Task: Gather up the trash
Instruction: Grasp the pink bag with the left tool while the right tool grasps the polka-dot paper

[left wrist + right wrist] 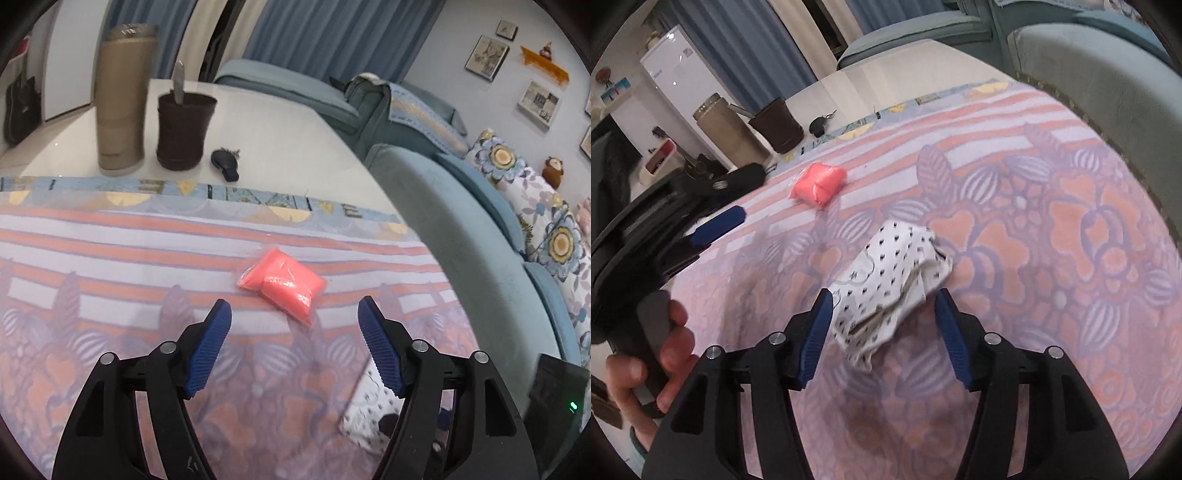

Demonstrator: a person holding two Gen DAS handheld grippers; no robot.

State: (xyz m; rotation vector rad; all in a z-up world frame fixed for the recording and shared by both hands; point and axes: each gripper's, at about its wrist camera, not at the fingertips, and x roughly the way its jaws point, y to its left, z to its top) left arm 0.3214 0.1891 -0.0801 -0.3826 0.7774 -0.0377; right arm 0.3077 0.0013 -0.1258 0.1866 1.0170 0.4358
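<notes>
A pink plastic packet [282,283] lies on the patterned cloth, just ahead of my left gripper [294,314], which is open with the packet slightly beyond its fingertips. The packet also shows in the right wrist view [820,184]. A crumpled white wrapper with black dots [892,273] lies on the cloth between the open jaws of my right gripper [884,304], which is not closed on it. The wrapper shows partly behind the left gripper's right finger [364,413]. The left gripper [716,225] appears at the left of the right wrist view, held by a hand.
A pink and lilac patterned cloth [110,295] covers the near part of a white table [280,125]. On the table stand a tan tumbler [122,99], a dark cup with a utensil [184,129] and a black key fob [225,162]. A teal sofa [443,206] borders the right.
</notes>
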